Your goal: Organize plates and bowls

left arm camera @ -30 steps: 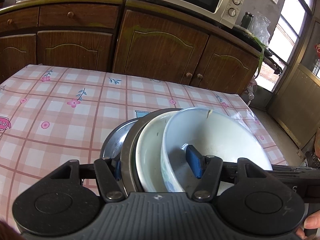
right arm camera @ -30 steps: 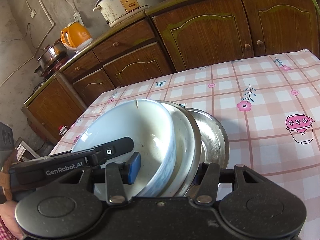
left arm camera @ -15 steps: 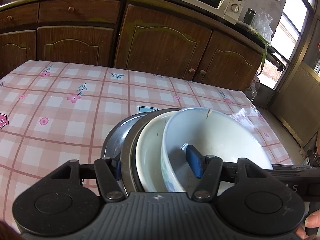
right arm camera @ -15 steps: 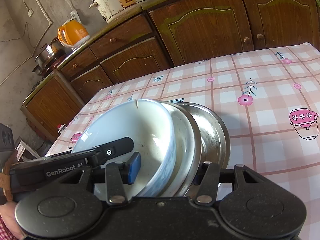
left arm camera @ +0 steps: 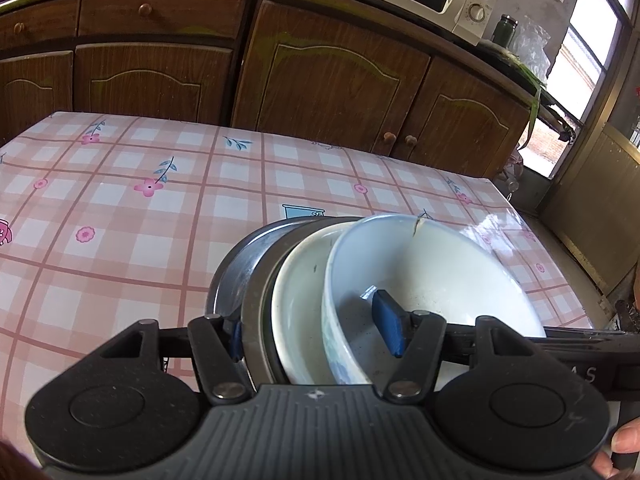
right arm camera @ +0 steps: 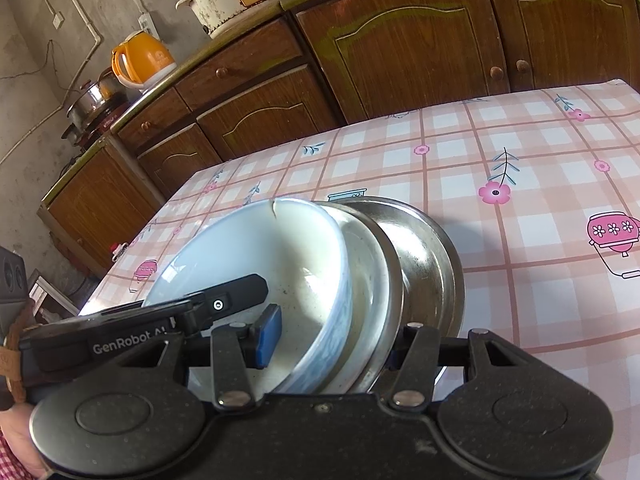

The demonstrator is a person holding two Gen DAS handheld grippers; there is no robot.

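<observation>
Fingers of the left gripper [left arm camera: 316, 334] and the right gripper [right arm camera: 332, 340] stand half spread, each pair clamped across one stack: white bowl [left arm camera: 432, 276] nested in an enamel dish [left arm camera: 298, 300] and two steel plates [left arm camera: 230, 264], the whole tilted on edge above the table [left arm camera: 120, 208]; gathering looks done, setting down remains; the checked cloth lies bare all around, its far edge near the cabinets [left arm camera: 332, 84], so room is ample.

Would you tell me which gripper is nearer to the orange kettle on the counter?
Left, likely. The left gripper clamps the dish stack's rim on the orange kettle's side; the right gripper clamps the opposite rim, farther from it.
</observation>
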